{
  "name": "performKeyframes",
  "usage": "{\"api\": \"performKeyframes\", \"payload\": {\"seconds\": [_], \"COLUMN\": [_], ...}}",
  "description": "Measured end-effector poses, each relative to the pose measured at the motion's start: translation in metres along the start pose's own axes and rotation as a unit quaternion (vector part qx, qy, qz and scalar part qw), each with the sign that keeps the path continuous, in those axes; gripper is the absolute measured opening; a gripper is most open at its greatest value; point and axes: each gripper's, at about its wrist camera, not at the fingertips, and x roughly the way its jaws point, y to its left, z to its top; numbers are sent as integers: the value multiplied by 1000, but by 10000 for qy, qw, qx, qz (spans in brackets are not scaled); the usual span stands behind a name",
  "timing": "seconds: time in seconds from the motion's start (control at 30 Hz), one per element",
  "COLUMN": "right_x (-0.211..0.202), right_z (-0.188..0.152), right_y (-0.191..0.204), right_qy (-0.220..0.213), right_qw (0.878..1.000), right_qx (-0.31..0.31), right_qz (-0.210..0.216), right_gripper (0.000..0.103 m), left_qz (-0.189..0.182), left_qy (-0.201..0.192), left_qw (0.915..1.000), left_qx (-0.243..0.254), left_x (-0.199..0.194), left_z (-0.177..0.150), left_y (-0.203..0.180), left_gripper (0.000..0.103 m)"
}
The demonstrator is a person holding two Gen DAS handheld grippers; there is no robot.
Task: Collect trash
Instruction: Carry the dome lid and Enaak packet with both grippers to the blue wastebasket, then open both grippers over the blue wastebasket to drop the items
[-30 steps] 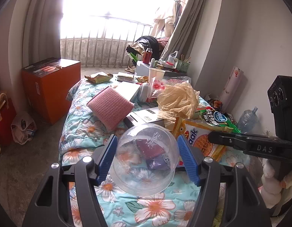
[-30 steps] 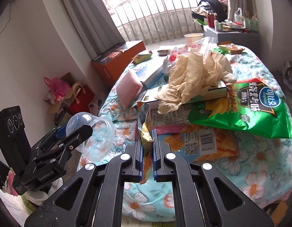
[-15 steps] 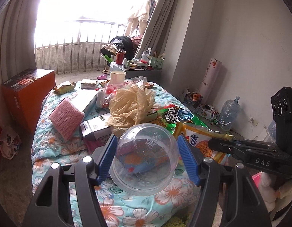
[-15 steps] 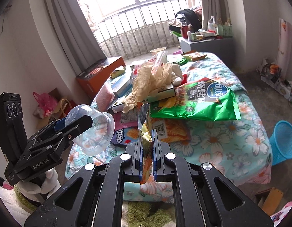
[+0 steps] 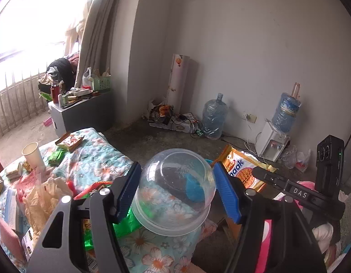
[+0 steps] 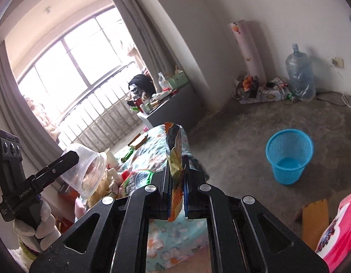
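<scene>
Right wrist view: the orange snack wrapper [image 6: 175, 182] hangs edge-on, pinched flat between the blue pads of the right gripper [image 6: 176, 184], which is clamped on it. A second ago this camera looked across the cluttered bed [image 6: 161, 245]; now it has swung off it, and bare concrete floor fills the right side, with the blue mesh wastebasket [image 6: 289, 157] standing there, well apart from the wrapper and apparently empty. In the left wrist view the clear plastic dome lid [image 5: 175, 191] sits between the blue pads of the left gripper [image 5: 175, 193], which is clamped across its width (its hold looks no different from a second ago). That camera too has turned from the window side towards the wall with the water bottles [image 5: 214, 116], and the wrapper shows there as an orange bag just right of the dome. Both pieces are off the bed and in the air, so collecting is done for these two; the carry to the basket looks underway, with the drop not yet made.
</scene>
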Motion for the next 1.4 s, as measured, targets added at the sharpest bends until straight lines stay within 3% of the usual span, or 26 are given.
{"api": "performKeyframes", "payload": {"seconds": [0.17, 0.27, 0.37, 0.57, 0.73, 0.87, 0.9, 0.97, 1.0, 1.1, 1.27, 1.4], "right_x": [19, 43, 66, 125, 169, 196, 207, 226, 236, 247, 221, 197], "right_z": [19, 25, 24, 13, 11, 11, 10, 4, -1, -18, -22, -5], "right_y": [-82, -131, -181, -272, -332, -370, -382, -402, -412, -423, -402, -369], "right_qy": [-243, -310, -264, 140, 330, 296, 307, 472, 573, 878, 663, 396], "right_qw": [9924, 9815, 9701, 9486, 9360, 9285, 9268, 9217, 9184, 9061, 9161, 9265], "right_qx": [1054, 1664, 2129, 2778, 3053, 3181, 3216, 3308, 3400, 3527, 3349, 2991], "right_qz": [-592, -899, -1139, -1511, -1723, -1893, -1914, -1970, -1939, -2167, -2102, -2248], "right_gripper": [6, 6, 6, 7, 7, 8, 10, 35, 41, 43, 43, 43], "left_qz": [-344, -498, -534, -614, -622, -512, -441, -248, -149, -136, -205, -495], "left_qy": [750, 1368, 1907, 2577, 2879, 2842, 2800, 2727, 2677, 2649, 2389, 2073], "left_qw": [9956, 9886, 9797, 9639, 9548, 9562, 9578, 9608, 9627, 9640, 9704, 9760], "left_qx": [444, 379, 315, 252, 413, 469, 472, 440, 371, 160, 286, 458], "left_x": [113, 192, 267, 394, 481, 538, 549, 567, 573, 578, 555, 511], "left_z": [42, 51, 47, 28, 13, 8, 7, 4, 2, -2, 4, 26], "left_y": [-44, -60, -78, -113, -139, -153, -156, -157, -157, -151, -150, -152], "left_gripper": [64, 64, 64, 65, 65, 66, 66, 74, 80, 81, 81, 81]}}
